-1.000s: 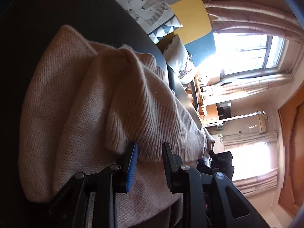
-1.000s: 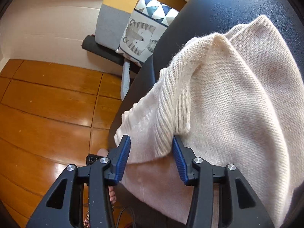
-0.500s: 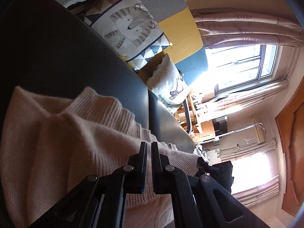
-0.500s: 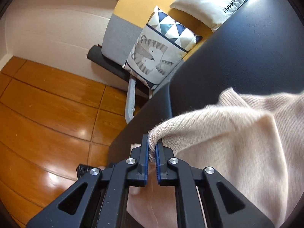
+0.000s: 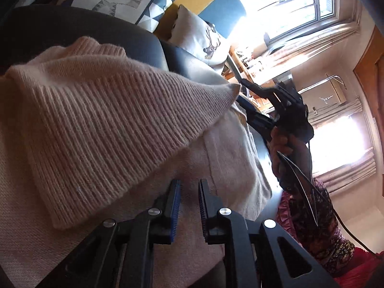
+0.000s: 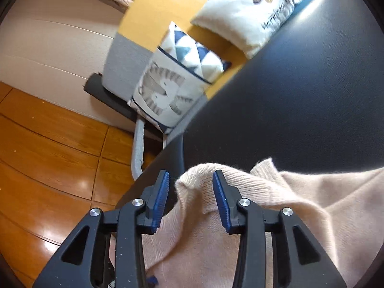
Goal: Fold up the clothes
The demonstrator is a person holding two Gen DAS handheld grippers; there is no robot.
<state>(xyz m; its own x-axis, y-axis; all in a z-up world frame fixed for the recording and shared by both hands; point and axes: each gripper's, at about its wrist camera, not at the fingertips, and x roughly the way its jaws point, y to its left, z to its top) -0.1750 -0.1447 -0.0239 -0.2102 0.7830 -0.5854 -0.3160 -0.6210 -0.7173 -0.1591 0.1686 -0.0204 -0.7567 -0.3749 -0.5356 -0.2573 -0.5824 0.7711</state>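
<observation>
A cream knit sweater (image 5: 108,124) lies on the black padded table (image 5: 48,31), with a ribbed layer folded over the flatter part. My left gripper (image 5: 189,187) is open just above the lower layer, beside the folded edge, and holds nothing. In the right wrist view the sweater (image 6: 300,216) fills the lower right. My right gripper (image 6: 190,182) is open, and a raised fold of the knit stands loosely between its blue pads (image 6: 160,192). A person's hand (image 5: 282,141) holds the right gripper at the fold's far corner.
The black table (image 6: 300,96) stretches beyond the sweater. A sofa with a patterned cushion (image 6: 172,88) and a white cushion (image 6: 252,16) stands behind it. Wooden floor (image 6: 48,156) lies to the left, below the table's edge. A bright window (image 5: 300,0) and curtains are at the far side.
Half a second ago both grippers were shut on the sweater's edge. Both have opened and let it go, and the folded layer now rests on the lower part.
</observation>
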